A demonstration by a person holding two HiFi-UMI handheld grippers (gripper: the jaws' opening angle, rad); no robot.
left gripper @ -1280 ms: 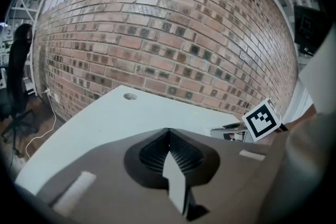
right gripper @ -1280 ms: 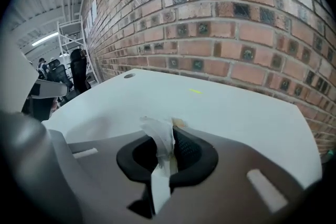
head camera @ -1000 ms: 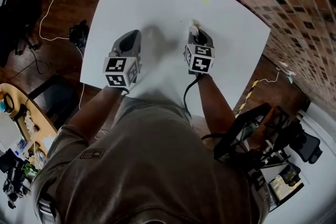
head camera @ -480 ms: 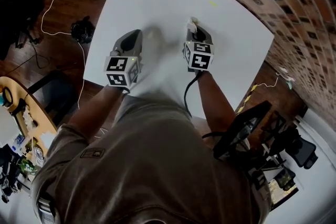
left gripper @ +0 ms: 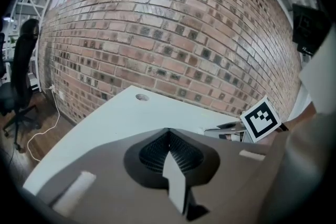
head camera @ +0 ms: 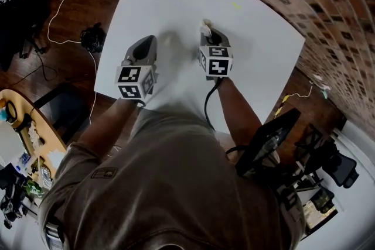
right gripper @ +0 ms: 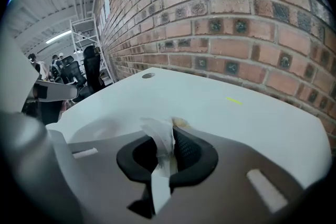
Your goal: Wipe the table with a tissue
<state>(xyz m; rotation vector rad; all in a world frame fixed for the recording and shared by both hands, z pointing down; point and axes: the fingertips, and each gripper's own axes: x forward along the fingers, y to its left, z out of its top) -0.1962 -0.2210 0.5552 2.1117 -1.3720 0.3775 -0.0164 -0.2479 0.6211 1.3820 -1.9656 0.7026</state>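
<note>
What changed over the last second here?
The right gripper, shut on the tissue, slid slightly to the person's left across the white table, away from the yellow mark and nearer the left gripper. Nothing was taken or released. The left gripper stayed put, shut and empty.

Soft, even indoor light; the table (head camera: 176, 3) reads bright; fisheye bends the edges; corners fall black.

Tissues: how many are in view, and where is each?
1. The tissue is clamped in the right claw, over the white table. The left claw is shut, empty. The person's body hides the near edge.
</note>
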